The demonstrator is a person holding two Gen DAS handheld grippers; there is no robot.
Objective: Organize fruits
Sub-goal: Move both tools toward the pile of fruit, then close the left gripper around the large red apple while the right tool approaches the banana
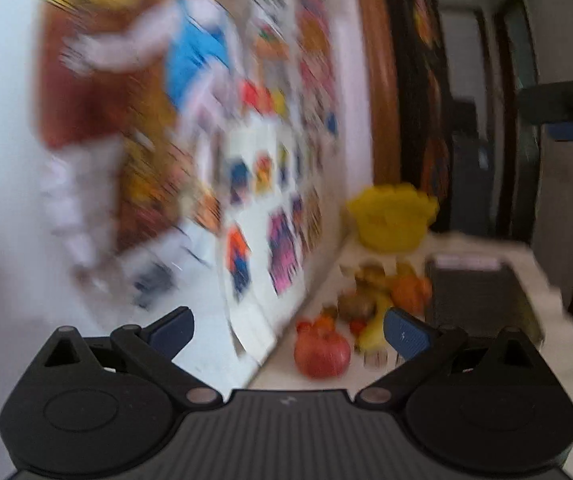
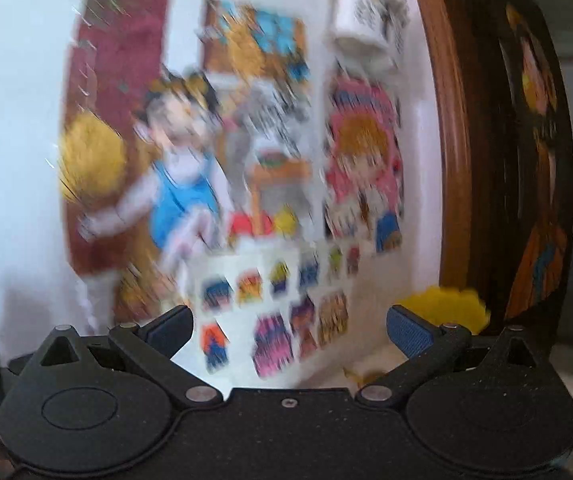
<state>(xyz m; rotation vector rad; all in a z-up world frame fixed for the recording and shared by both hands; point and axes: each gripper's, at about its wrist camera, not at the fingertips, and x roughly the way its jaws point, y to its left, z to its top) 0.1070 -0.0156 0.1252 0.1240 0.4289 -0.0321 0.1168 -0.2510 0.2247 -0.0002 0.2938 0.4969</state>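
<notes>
Both views are motion-blurred. In the left wrist view a red pomegranate [image 1: 321,350] lies on a white table [image 1: 558,364] against the wall, with an orange fruit [image 1: 410,292], a yellow fruit [image 1: 372,334] and brownish fruit [image 1: 360,300] behind it. A yellow basket [image 1: 392,216] stands at the far end. My left gripper [image 1: 288,330] is open and empty, held above the near end of the table. My right gripper [image 2: 288,330] is open and empty too, facing the wall; the yellow basket [image 2: 444,310] peeks over its right finger.
A dark grey flat tray or mat [image 1: 482,296] lies right of the fruit. Colourful posters [image 2: 270,184] cover the white wall on the left. A brown wooden door frame [image 2: 446,140] stands behind the basket. Part of the other gripper [image 1: 566,112] juts in at the right.
</notes>
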